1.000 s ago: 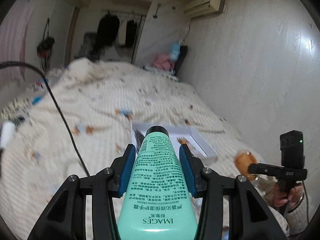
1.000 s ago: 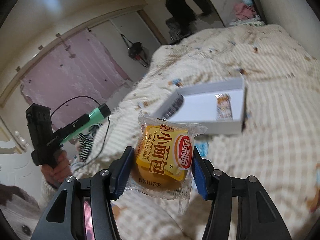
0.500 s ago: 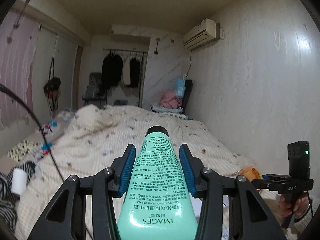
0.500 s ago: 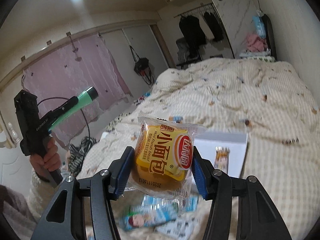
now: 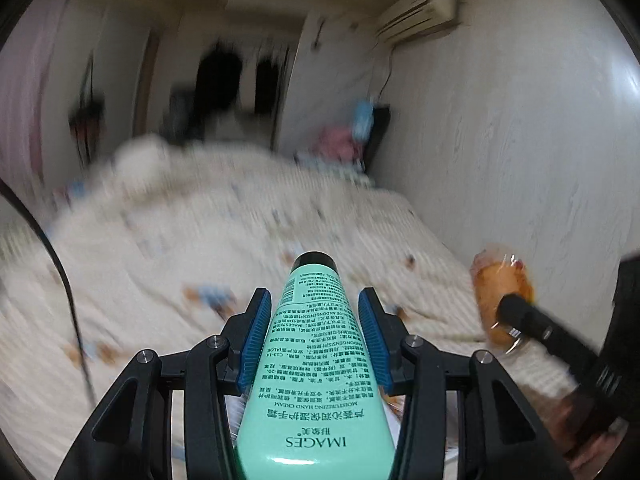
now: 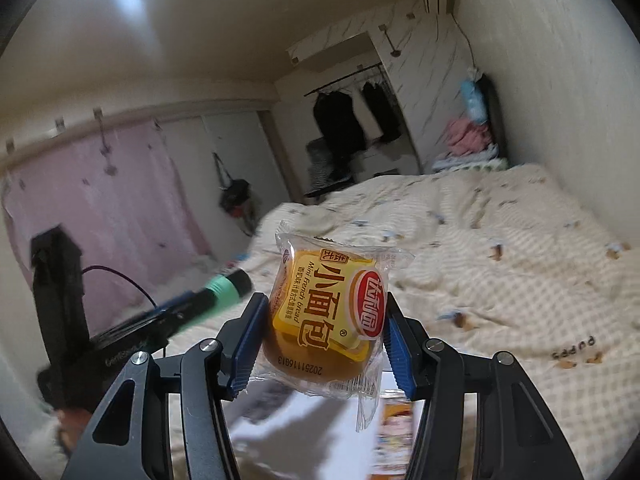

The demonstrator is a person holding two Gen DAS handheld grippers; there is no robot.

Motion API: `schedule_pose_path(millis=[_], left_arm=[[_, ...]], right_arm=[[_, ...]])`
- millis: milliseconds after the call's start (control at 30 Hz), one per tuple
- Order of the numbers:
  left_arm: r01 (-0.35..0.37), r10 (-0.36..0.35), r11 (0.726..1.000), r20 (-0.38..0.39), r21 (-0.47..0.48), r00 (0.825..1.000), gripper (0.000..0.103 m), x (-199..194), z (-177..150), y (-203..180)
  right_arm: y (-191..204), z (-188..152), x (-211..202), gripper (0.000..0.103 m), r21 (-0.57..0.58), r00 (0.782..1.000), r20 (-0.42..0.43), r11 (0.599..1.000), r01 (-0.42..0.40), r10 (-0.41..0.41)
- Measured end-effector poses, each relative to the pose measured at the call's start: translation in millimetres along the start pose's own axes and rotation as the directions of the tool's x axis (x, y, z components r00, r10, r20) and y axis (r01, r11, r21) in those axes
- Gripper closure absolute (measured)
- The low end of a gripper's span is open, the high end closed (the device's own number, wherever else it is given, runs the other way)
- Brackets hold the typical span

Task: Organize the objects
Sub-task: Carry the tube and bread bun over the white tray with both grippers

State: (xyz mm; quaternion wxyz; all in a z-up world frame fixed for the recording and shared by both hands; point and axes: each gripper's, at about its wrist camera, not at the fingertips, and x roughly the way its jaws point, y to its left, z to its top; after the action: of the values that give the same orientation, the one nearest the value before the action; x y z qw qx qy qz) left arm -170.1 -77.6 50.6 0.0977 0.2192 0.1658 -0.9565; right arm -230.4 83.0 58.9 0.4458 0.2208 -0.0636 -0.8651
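Left wrist view: a smooth mint-green tube (image 5: 316,364) with a black round cap tapers forward between the ribbed blue pads (image 5: 253,340) of the left gripper (image 5: 316,300), which pinches its sides. Right wrist view: a glossy, crinkled clear wrapper holds a round golden bun (image 6: 326,314), yellow label facing the camera, squeezed in the right gripper (image 6: 324,312). Below both lies a soft cream waffle-textured quilt (image 6: 500,280); a white box (image 6: 304,432) sits just under the bun.

Hand cream and bread, both held off the bed

Mint-green tube (image 5: 316,364), black cap pointing away; yellow-wrapped bun (image 6: 326,316) upright in clear plastic.
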Motion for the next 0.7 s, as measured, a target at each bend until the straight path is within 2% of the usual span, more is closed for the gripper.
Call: schedule_pose_path(millis=[100,200,267,400,567,700], left_arm=[[0.009,-0.009,1.0,-0.02,0.013,1.0,0.054,18.2,-15.9,-1.6],[0.068,-0.066,0.997,-0.051,0.044,0.997,0.054,27.5,-33.5,0.4],[0.08,-0.076,0.995,-0.081,0.054,0.994,0.054,36.3,-40.5,0.7],[0.05,-0.036,0.994,-0.134,0.097,0.99,0.054,52.8,-57.4,-1.2],[0.019,0.001,0.993,-0.166,0.12,0.986,0.054,65.5,-62.9,2.4],[-0.065,0.094,0.986,-0.183,0.156,0.979,0.054,75.6,-66.7,4.7]], right_arm=[[-8.2,-12.6,16.5,0.046,0.031,0.998,-0.062,0.999,0.009,-0.007],[-15.9,-28.1,29.3,0.046,0.057,0.992,-0.125,0.998,0.037,-0.03],[-19.3,-35.2,32.3,0.046,0.062,0.987,-0.155,0.997,0.053,-0.043],[-15.2,-45.2,40.4,0.046,0.004,0.975,-0.205,0.996,0.09,-0.088],[-21.3,-53.0,46.6,0.046,-0.007,0.961,-0.249,0.993,0.121,-0.118],[-27.5,-58.9,53.2,0.046,0.002,0.947,-0.282,0.988,0.157,-0.15]])
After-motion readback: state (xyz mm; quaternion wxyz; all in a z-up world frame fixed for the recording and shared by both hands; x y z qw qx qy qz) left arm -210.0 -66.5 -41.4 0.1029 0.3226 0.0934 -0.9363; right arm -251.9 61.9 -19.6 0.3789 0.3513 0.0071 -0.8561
